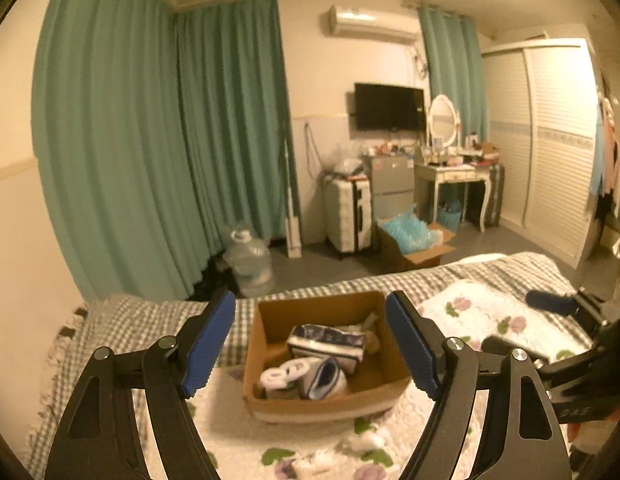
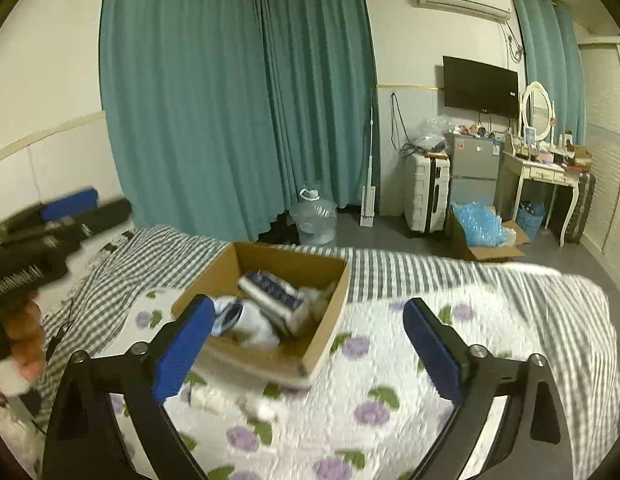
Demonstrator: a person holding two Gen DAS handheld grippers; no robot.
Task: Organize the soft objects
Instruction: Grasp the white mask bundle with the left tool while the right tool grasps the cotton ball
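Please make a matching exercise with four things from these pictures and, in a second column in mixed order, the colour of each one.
Things:
1. curtains
2. cardboard box
3. suitcase
4. television

Colours:
A. black
B. white
C. teal green
D. brown

Right pairs: 1-C, 2-D, 3-B, 4-A
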